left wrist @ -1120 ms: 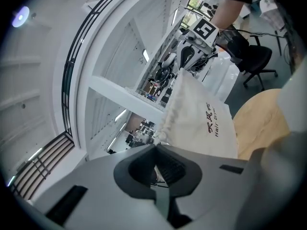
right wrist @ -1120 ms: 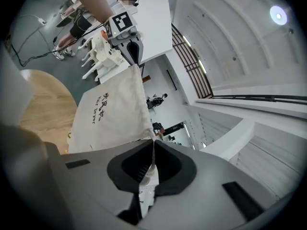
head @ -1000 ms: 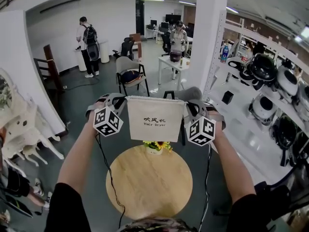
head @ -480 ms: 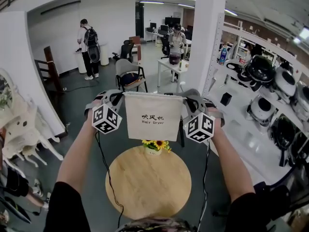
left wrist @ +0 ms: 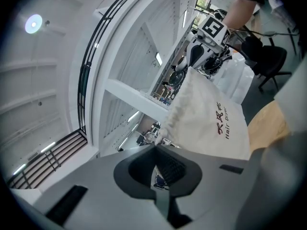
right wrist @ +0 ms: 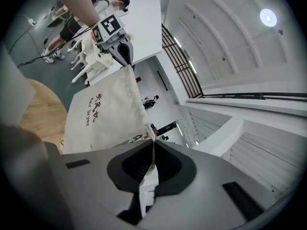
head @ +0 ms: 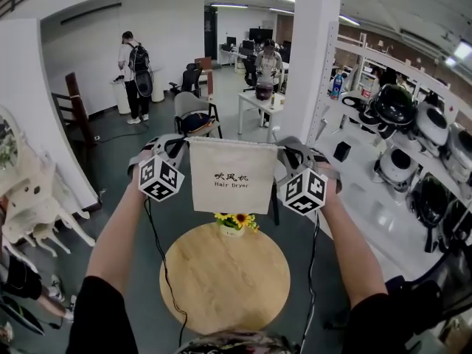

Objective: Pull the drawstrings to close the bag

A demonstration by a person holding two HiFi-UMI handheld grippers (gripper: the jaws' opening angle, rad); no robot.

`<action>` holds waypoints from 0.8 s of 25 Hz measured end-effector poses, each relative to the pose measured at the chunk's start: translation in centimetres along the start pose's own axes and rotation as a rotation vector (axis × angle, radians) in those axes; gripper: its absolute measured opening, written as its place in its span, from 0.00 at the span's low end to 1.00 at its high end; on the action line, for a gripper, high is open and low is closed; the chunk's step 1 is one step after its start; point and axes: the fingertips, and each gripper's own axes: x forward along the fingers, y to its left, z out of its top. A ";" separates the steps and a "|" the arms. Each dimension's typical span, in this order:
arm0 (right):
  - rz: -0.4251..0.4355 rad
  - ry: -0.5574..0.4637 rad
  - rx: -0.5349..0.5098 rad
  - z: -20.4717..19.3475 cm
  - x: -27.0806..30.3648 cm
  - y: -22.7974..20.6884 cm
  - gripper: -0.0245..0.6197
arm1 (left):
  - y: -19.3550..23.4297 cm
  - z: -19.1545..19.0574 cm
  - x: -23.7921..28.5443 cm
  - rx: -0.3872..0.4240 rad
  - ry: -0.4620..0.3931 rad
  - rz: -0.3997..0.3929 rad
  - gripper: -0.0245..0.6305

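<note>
Round wooden bench (head: 225, 286) sits at 6 o'clock in the head view, with a small pot of sunflowers (head: 234, 220) at its 12 o'clock edge. The cream bag (head: 233, 175), printed "Hair Dryer", hangs in the air above that edge, stretched flat between both tongs. Its mouth is at full width and puckered only at the corners, so closing looks barely begun.

Risk: an uneven outward pull could slip a cord from one pair of pads, and the bag would swing or drop onto the flowers.

Left tongs (left wrist: 156, 146) are clenched at the bag's 9 o'clock top corner, right tongs (right wrist: 152, 142) at the 3 o'clock corner. Each pinches something thin, probably the drawstring (right wrist: 149, 129), though cord and hem are hard to separate.
</note>
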 end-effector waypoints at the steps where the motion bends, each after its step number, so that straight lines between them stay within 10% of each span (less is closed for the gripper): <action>1: -0.002 0.002 0.008 0.0 -0.1 -0.1 0.04 | 0.2 -0.1 0.0 -0.009 0.004 0.003 0.06; 20: -0.026 -0.007 0.232 -0.3 0.0 -2.1 0.04 | 3.1 -0.9 -0.4 -0.183 0.036 0.144 0.06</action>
